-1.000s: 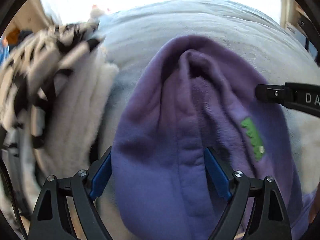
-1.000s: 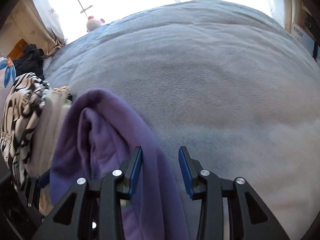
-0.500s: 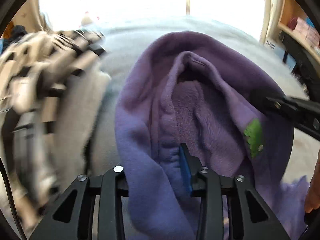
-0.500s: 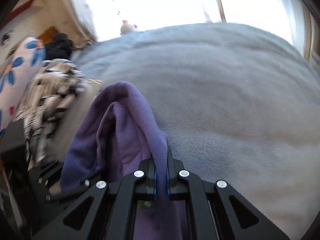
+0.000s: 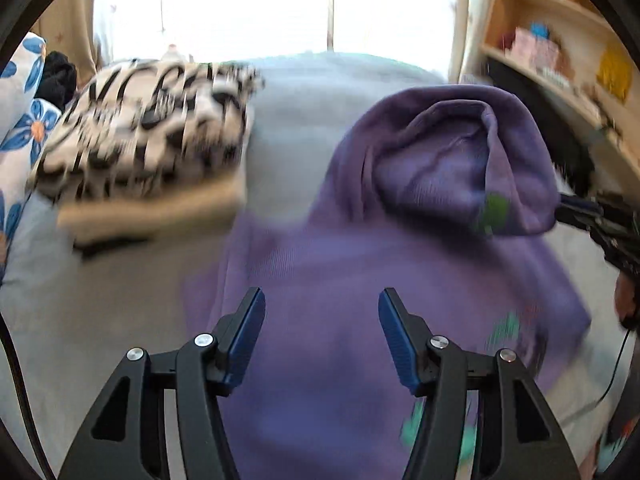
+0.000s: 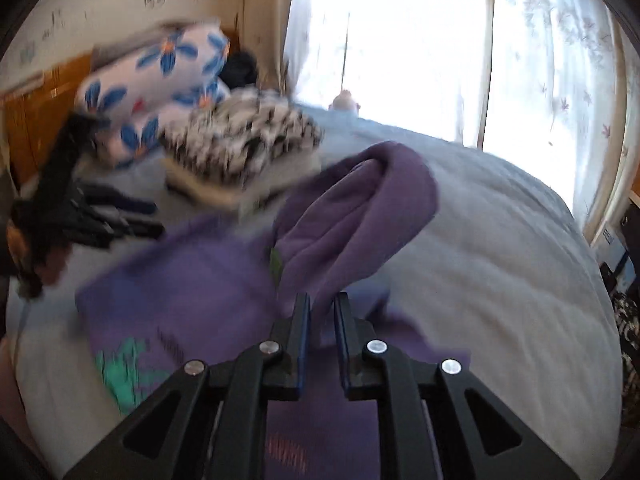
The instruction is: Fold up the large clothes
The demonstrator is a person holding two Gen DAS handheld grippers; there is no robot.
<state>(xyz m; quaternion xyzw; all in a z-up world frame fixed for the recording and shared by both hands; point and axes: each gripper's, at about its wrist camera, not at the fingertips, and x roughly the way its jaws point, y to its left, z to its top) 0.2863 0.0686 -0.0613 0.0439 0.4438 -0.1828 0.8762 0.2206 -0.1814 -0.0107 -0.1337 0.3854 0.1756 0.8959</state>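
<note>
A purple hoodie (image 5: 340,272) lies spread on the grey bed cover, its hood (image 5: 460,152) lifted at the far end. My left gripper (image 5: 321,294) hovers over the hoodie's body with its jaws opening and nothing between them. My right gripper (image 6: 323,298) pinches the edge of the hood (image 6: 360,208), which hangs up from its narrow jaws; the jaws are starting to open. The right gripper (image 5: 592,220) also shows at the right edge of the left wrist view. The left gripper (image 6: 132,216) shows blurred at the left of the right wrist view.
A stack of folded clothes (image 5: 152,120) topped by a zebra-print piece sits left of the hoodie. Floral pillows (image 6: 160,72) lean by a wooden headboard (image 6: 36,112). The grey bed cover (image 6: 500,240) stretches right toward curtains. Wooden shelves (image 5: 560,60) stand at the far right.
Both grippers pulled back and rose, and the hoodie now lies spread out. The left gripper closed on the fabric, then let go and opened. The right closed on the hood's edge.
</note>
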